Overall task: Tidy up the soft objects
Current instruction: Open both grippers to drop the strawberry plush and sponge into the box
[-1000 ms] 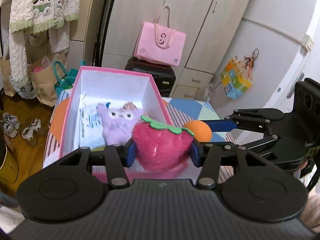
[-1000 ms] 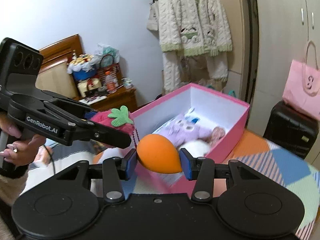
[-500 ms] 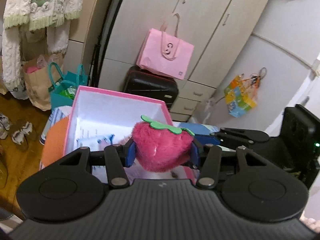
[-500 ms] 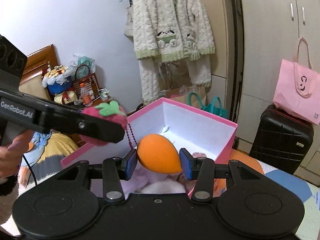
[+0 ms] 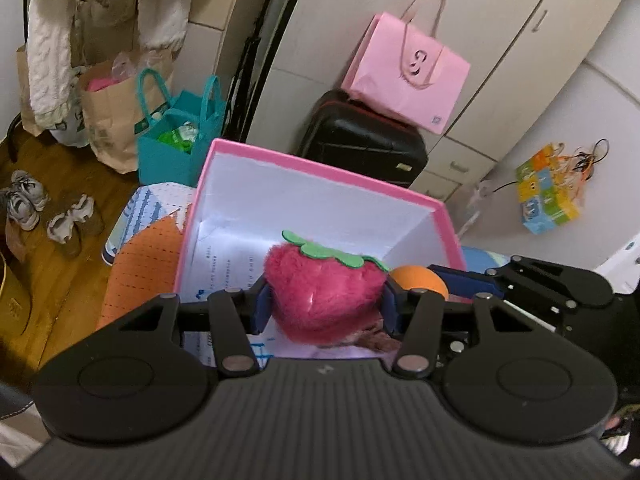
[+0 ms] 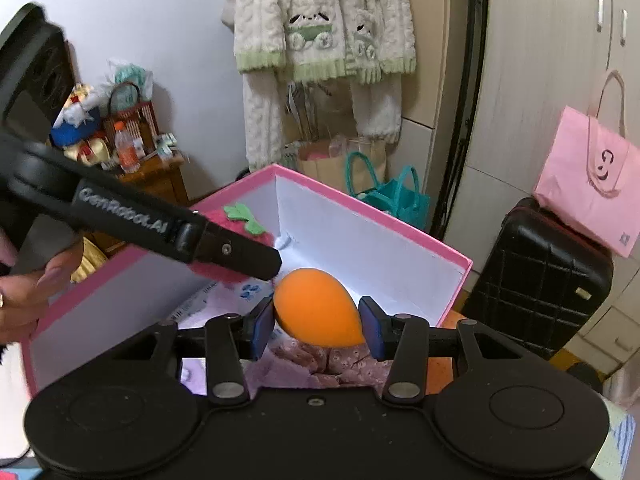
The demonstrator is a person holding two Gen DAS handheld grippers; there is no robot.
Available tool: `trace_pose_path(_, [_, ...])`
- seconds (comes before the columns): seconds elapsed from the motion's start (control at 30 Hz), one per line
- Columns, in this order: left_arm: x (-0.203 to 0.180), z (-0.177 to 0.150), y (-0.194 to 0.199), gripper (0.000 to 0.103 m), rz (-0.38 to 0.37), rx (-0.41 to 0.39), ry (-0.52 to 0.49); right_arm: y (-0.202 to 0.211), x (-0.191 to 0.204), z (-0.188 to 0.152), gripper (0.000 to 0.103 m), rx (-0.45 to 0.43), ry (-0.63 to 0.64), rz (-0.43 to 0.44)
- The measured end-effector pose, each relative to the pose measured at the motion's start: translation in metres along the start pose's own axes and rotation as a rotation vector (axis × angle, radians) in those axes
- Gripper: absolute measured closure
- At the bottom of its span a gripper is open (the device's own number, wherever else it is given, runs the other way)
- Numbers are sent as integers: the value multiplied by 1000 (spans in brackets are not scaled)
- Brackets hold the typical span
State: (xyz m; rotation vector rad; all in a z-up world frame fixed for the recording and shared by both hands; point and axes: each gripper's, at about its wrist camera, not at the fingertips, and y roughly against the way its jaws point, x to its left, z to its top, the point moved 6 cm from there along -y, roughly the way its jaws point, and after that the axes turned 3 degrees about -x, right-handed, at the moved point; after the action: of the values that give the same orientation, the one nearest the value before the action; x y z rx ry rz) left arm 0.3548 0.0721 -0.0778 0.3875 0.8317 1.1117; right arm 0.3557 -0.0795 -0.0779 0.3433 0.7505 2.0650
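My left gripper (image 5: 323,308) is shut on a fuzzy pink strawberry plush (image 5: 324,292) with a green felt leaf and holds it over the open pink box (image 5: 320,168). My right gripper (image 6: 318,326) is shut on an orange egg-shaped soft ball (image 6: 318,312), also above the box (image 6: 372,232). The ball shows just right of the strawberry in the left wrist view (image 5: 420,280). The left gripper's arm and the strawberry (image 6: 236,232) cross the right wrist view. Soft items lie in the box, mostly hidden.
The box sits on a patterned surface with an orange patch (image 5: 144,264). Behind it stand a black suitcase (image 5: 360,144) with a pink bag (image 5: 404,68) on top, a teal bag (image 5: 176,136) and paper bags. Shoes (image 5: 24,204) lie on the wooden floor.
Both grippers have moved forward and now hang over the inside of the box, each still holding its object. The purple plush in the box has dropped out of sight beneath them.
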Motion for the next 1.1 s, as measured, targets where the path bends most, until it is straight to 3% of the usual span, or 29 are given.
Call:
trace_pose_path(0.3, [-5,5,-15,45,75,-10,-104,-27,-3,-1,49,38,19,7])
trace_pose_path(0.37, [-6,5,-14,35,85,-18,-117,-28,-5,0,46,32,14,15])
trace_pose_path(0.43, [-7,5,-12,17,98,-33,-125,-26,-6,1,36,14,7,12])
trace_pose_path(0.47, [-9,5,-11,15,105,-36,-136,-24,-7,2,32,4,3,13])
trace_pose_path(0.67, [-14,-7,11,12,101,-39,-147,-1,-1,-1,32,-36,33,28])
trace_pose_path(0.8, [-22,-18,32,9,153,-56,-178,24,3,-5,32,-71,11,42])
trace_pose_path(0.97, [-34,-28,59,9,194,-52,-225,52,13,-12,32,-104,15,21])
trace_pose_path(1.1, [-45,-34,86,8,199,-92,-249,72,18,-16,31,-118,11,-9])
